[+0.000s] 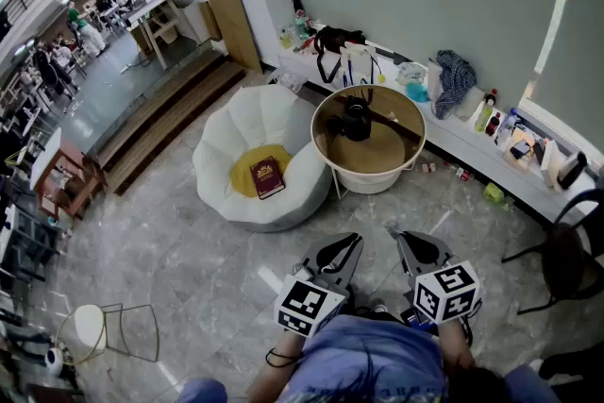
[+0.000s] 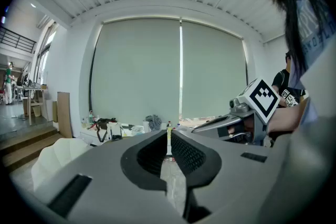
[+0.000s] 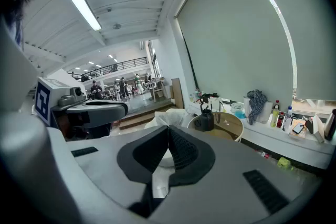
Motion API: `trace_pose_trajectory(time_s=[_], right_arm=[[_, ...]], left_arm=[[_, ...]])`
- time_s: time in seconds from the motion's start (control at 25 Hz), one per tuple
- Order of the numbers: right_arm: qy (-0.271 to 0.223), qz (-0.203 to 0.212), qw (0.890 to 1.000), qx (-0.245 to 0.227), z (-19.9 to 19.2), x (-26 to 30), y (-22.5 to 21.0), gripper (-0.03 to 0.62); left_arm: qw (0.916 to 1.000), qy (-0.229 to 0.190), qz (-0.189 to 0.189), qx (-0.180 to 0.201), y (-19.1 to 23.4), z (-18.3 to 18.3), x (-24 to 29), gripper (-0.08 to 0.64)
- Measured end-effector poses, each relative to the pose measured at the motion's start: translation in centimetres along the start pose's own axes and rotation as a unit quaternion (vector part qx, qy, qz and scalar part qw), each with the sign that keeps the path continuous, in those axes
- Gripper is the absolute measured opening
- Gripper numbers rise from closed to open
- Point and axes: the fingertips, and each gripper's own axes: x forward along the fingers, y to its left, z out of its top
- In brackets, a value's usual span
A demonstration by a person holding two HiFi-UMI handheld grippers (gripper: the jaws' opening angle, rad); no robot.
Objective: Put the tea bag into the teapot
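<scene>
Black teapot [image 1: 356,121] sits well beyond the left claw [image 1: 347,245] and right claw [image 1: 408,243], both pressed together, empty.

Head camera sits high on the person and looks steeply down and a bit forward. The left gripper [image 1: 353,243] and right gripper [image 1: 404,241] sit at 6 o'clock, close under the lens. The round table [image 1: 382,156] with the teapot [image 1: 356,121] is near 12, well off, and the white chair [image 1: 247,123] is at 11.

Left gripper camera rides low on its gripper and faces almost level along the jaws toward the window blind [image 2: 136,71]. The right gripper is near, at 3 o'clock.

Right gripper camera has the same mount but faces the table, with the left gripper at 9 o'clock.

All three views share the white chair and wall ledge [image 1: 472,139]. Head and right gripper views also share the table and teapot.
</scene>
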Motion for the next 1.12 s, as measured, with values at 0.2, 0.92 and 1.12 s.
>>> trace_pose_trajectory(time_s=[0.2,0.92,1.12], right_arm=[[-0.002,-0.001,1.000,-0.002,-0.7,-0.8,0.0,0.018],[-0.015,-0.019,0.999,0.025,-0.5,-0.6,-2.6,0.018],[-0.006,-0.031,0.999,0.039,-0.6,0.6,-4.4,0.018]], left_arm=[[1.0000,0.008,0.000,-0.002,-0.9,-0.7,-0.3,0.017],[0.9993,0.037,-0.008,0.003,-0.2,-1.3,1.5,0.017],[0.9982,0.058,-0.012,0.012,0.7,-1.9,2.4,0.017]])
